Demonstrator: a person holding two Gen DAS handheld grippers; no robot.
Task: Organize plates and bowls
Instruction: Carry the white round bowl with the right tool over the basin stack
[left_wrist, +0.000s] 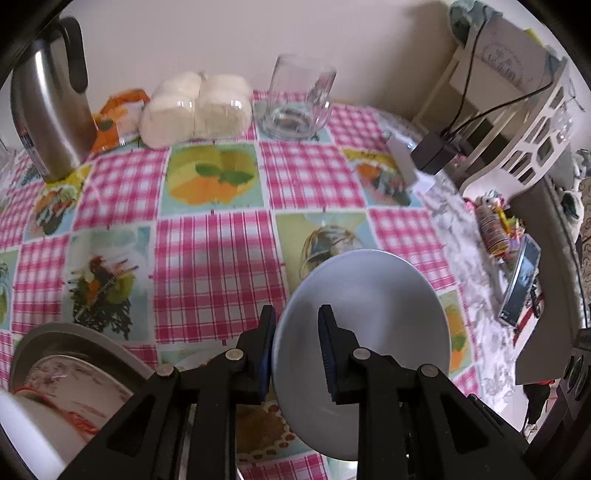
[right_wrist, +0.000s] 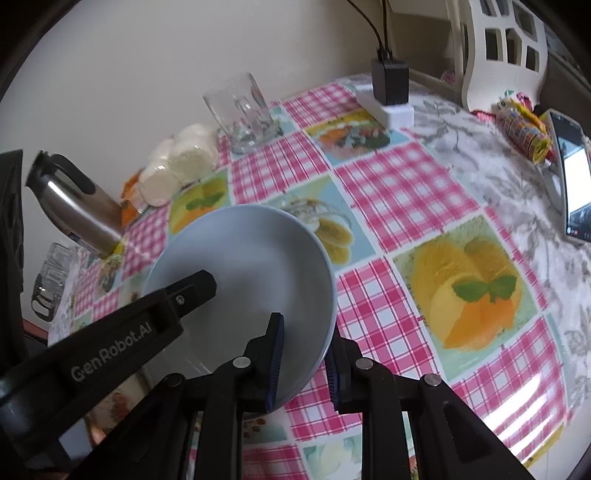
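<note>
A pale blue shallow bowl (left_wrist: 369, 314) is held between both grippers and tilts slightly over the checked tablecloth (left_wrist: 207, 251). My left gripper (left_wrist: 295, 317) is shut on the bowl's left rim, one finger inside and one outside. In the right wrist view the same bowl (right_wrist: 251, 266) has my right gripper (right_wrist: 304, 343) shut on its near right rim. The left gripper's finger (right_wrist: 195, 286) reaches into it from the left. At the lower left of the left wrist view a floral plate (left_wrist: 77, 373) lies in a grey dish (left_wrist: 55, 332).
Along the wall stand a steel flask (left_wrist: 48, 110), wrapped white buns (left_wrist: 195, 107) and an empty glass (left_wrist: 299, 99). A power strip with a black adapter (right_wrist: 389, 85) sits at the back right. A phone (right_wrist: 570, 177), sweets (right_wrist: 524, 133) and a white chair (right_wrist: 506, 48) are at the right.
</note>
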